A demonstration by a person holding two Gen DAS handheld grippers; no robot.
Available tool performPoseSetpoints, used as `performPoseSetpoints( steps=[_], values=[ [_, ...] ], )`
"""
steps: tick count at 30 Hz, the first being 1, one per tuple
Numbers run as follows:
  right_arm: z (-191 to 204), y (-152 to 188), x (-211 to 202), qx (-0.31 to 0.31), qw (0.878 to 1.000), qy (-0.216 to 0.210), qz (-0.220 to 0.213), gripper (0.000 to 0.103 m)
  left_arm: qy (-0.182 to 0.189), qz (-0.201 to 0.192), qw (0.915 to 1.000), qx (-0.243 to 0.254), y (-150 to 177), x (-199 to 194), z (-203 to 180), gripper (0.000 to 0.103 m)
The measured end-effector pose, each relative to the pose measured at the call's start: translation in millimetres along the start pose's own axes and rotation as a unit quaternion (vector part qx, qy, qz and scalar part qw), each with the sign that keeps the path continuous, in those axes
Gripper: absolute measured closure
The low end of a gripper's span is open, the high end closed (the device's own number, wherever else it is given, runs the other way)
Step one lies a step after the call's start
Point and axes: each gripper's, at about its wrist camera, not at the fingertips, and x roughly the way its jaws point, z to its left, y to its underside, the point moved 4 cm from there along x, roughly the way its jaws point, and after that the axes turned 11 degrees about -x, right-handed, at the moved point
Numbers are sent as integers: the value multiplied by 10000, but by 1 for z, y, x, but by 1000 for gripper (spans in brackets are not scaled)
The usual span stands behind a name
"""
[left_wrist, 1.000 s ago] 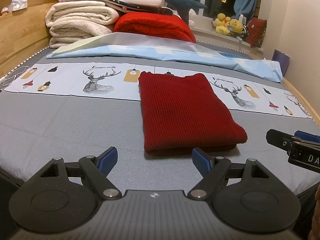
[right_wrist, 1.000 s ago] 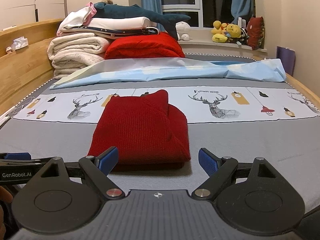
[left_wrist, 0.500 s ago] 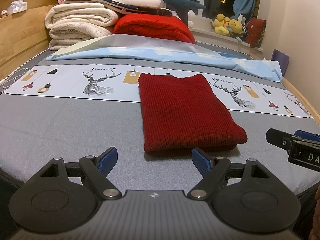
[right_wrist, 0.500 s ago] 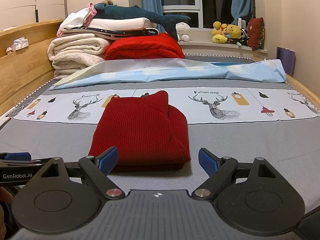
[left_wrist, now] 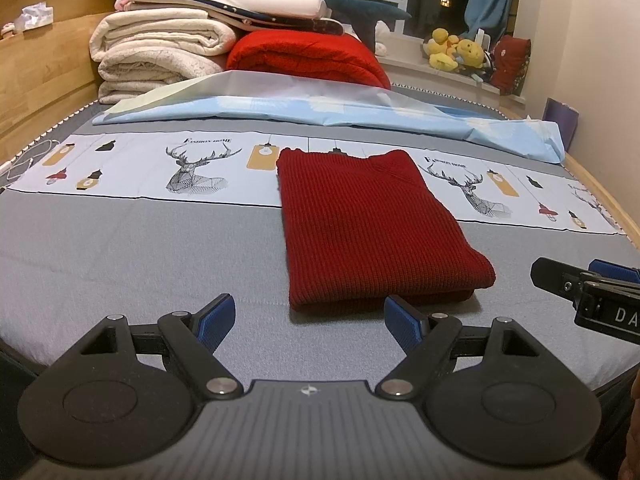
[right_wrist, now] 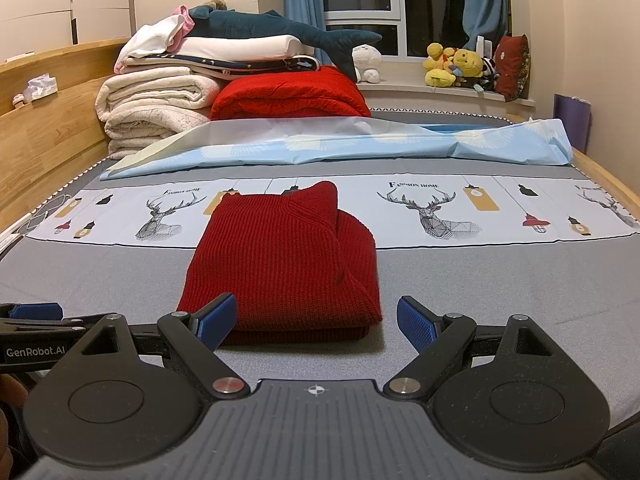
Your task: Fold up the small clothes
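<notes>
A dark red knitted sweater (left_wrist: 372,224) lies folded into a neat rectangle on the grey bed sheet (left_wrist: 120,256); it also shows in the right wrist view (right_wrist: 286,264). My left gripper (left_wrist: 310,320) is open and empty, just in front of the sweater's near edge. My right gripper (right_wrist: 316,318) is open and empty, also just short of the sweater's near edge. The right gripper shows at the right edge of the left wrist view (left_wrist: 588,292), and the left gripper at the left edge of the right wrist view (right_wrist: 36,320).
A light blue sheet (left_wrist: 320,112) lies bunched across the bed behind the sweater. Folded blankets (left_wrist: 160,56) and a red quilt (left_wrist: 308,56) are stacked at the far left. A wooden bed frame (left_wrist: 44,68) runs along the left; plush toys (right_wrist: 456,64) sit on the windowsill.
Both grippers have stayed open and nearly still; the left wrist view tilted slightly. The sweater has not moved.
</notes>
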Motion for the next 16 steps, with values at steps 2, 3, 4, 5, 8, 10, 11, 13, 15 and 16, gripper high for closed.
performPoseSetpoints(
  steps=[2, 3, 4, 5, 8, 10, 11, 13, 15, 16],
  values=[
    [0, 0, 0, -1, 10000, 2, 2, 15, 6, -3, 10000, 0, 0, 0, 0, 18],
    [0, 0, 0, -2, 10000, 2, 3, 15, 4, -4, 10000, 5, 0, 0, 0, 18],
    [0, 0, 0, -1, 10000, 0, 2, 15, 7, -2, 10000, 3, 0, 0, 0, 18],
    [0, 0, 0, 0, 10000, -1, 1, 15, 12, 0, 10000, 7, 0, 0, 0, 18],
    [0, 0, 0, 0, 10000, 4, -1, 15, -34, -25, 10000, 43, 0, 0, -1, 18],
    [0, 0, 0, 0, 10000, 2, 0, 15, -56, -42, 10000, 64, -1, 0, -1, 18],
    [1, 0, 0, 3, 10000, 5, 0, 15, -60, -53, 9999, 69, -1, 0, -1, 18],
    [0, 0, 0, 2, 10000, 3, 1, 15, -30, -84, 9999, 66, -1, 0, 0, 18],
    [0, 0, 0, 1, 10000, 2, -1, 15, -5, -167, 9998, 93, -1, -1, 1, 18],
    [1, 0, 0, 2, 10000, 2, -2, 15, -18, -186, 9998, 119, -1, -1, 0, 18]
  ],
)
